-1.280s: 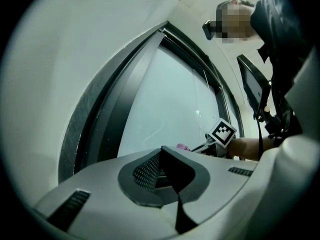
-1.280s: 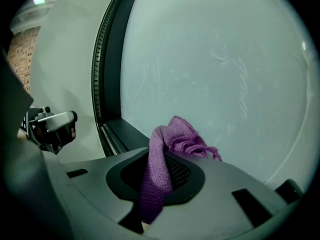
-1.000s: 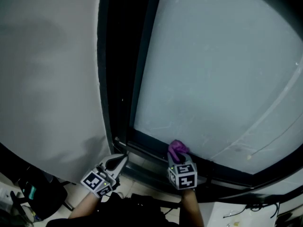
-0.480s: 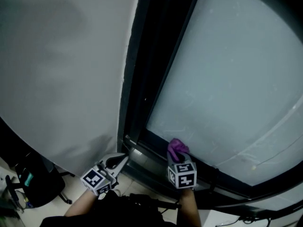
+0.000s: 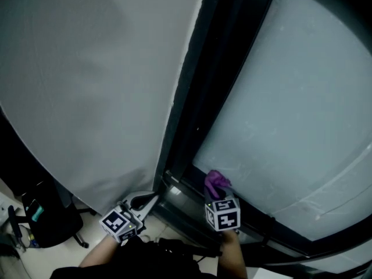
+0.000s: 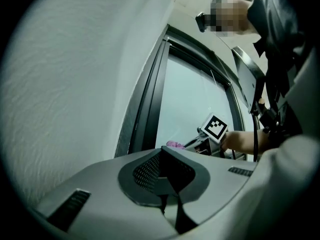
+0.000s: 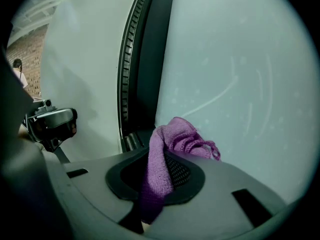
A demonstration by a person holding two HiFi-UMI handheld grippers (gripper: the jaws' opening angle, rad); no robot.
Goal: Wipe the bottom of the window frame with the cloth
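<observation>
Pale grey wall (image 5: 87,86) at left; dark metal window frame (image 5: 192,138) runs diagonally beside a frosted glass pane (image 5: 290,115). Right gripper (image 5: 215,192) clamps a purple woven cloth (image 5: 216,182): jaws closed on it, bunched end sticking out past the tips. Cloth sits at the pane's lower left corner, just above the frame's bottom rail (image 5: 186,197); contact with the rail not resolvable. Left gripper (image 5: 150,200): jaws together, nothing between them, tips near the frame's bottom corner, apart from the cloth.
</observation>
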